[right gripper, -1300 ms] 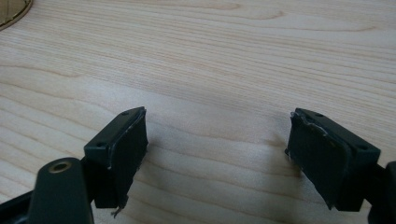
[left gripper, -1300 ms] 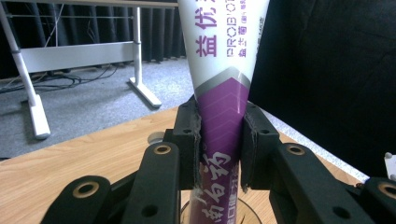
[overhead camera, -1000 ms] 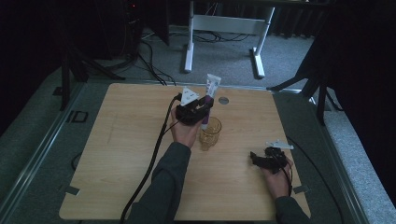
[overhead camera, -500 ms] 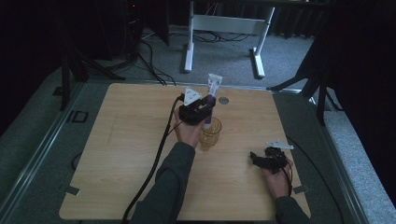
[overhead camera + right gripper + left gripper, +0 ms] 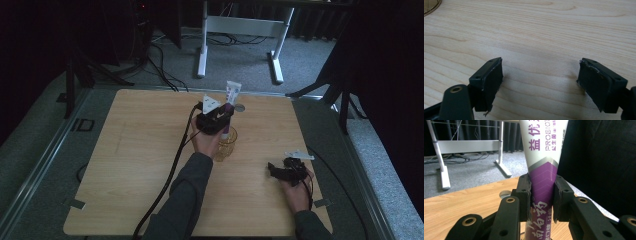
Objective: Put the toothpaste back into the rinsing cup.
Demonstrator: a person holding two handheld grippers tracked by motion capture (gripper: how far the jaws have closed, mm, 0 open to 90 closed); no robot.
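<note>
Toothpaste tube (image 5: 543, 170) (upright over a glass cup (image 5: 225, 145)) is pinched by the left tool (image 5: 541, 195); right tool (image 5: 540, 85) spread.

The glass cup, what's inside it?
A purple-and-white tube stands upright in the cup, clamped by the left gripper. The hand and gripper cover the cup's bottom, so anything else in there is hidden.

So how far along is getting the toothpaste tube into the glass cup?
Done: the left tongs are clamped on the toothpaste tube, standing upright with its lower end inside the glass cup. In hand: that grip, not yet let go. Left: probably releasing the tube and pulling away. The right tongs rest open over bare table.
</note>
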